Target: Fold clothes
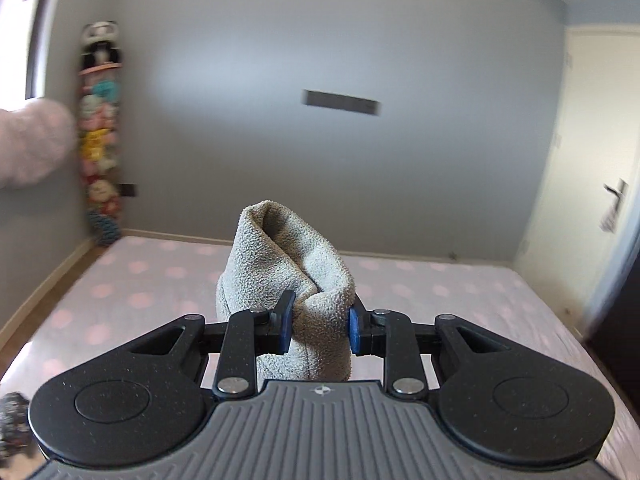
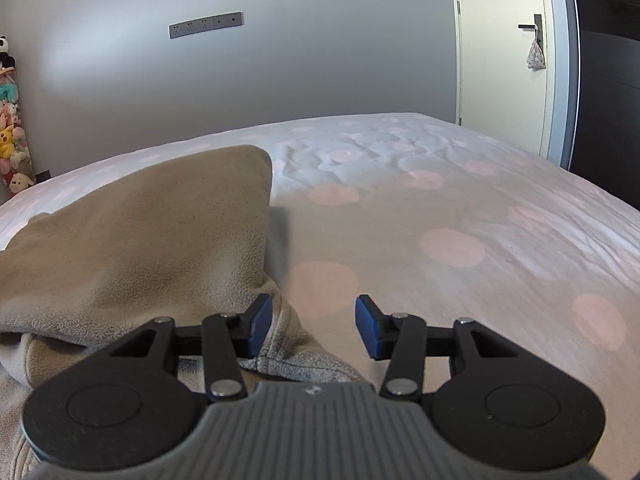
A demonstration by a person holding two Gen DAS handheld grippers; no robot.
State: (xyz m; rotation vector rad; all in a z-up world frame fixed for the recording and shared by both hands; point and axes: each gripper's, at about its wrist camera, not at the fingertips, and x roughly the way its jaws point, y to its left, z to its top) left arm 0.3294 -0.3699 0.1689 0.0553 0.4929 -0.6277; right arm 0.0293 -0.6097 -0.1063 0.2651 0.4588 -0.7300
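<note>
Grey fleece garment (image 1: 286, 280) bunched between our left tongs' (image 1: 320, 326) pads, clenched, lifted above dotted bed (image 1: 460, 292). Rest of it lies under and left of our right tongs (image 2: 312, 328), jaws apart, gripping nothing. Fold mid-carry, we judge; next: lay held edge across garment, let go.
</note>
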